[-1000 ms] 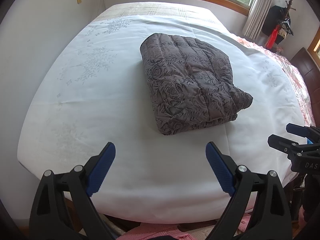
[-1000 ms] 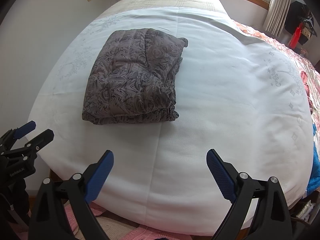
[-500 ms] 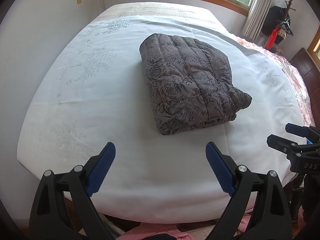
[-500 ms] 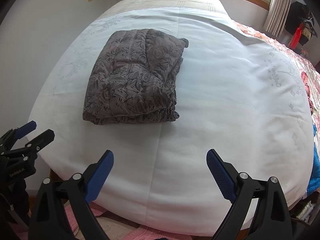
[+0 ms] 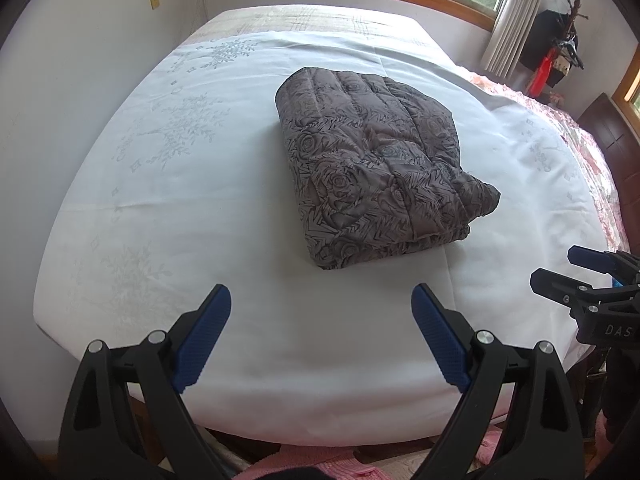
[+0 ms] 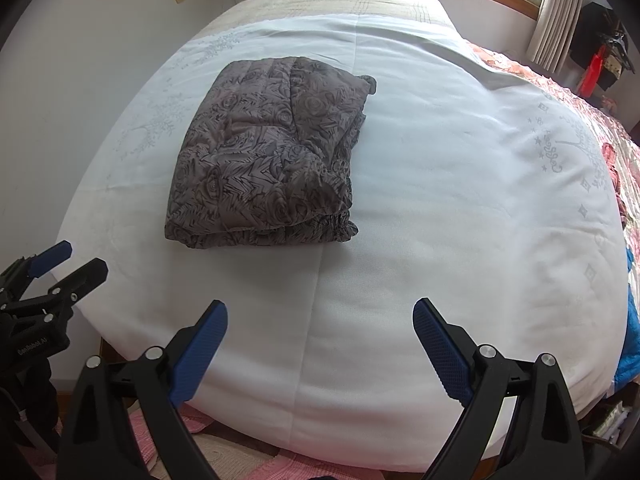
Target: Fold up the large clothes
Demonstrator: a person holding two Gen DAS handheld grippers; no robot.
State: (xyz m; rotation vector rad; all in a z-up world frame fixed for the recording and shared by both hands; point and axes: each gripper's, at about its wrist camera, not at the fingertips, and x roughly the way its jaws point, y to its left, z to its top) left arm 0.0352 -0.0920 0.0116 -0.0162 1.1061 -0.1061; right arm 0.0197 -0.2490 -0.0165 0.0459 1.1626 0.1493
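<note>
Both tongs are held wide open and empty; the folded grey rose-patterned quilted garment [image 5: 380,168] is seen ahead, right of the left gripper [image 5: 320,332], left of the right gripper [image 6: 320,344], roughly equidistant, long axis running away

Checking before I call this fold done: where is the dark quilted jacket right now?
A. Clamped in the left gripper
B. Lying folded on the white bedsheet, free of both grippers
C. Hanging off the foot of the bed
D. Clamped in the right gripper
B: the folded quilted jacket lies on the white bedsheet, while the left gripper and right gripper are open and empty, short of it.
</note>
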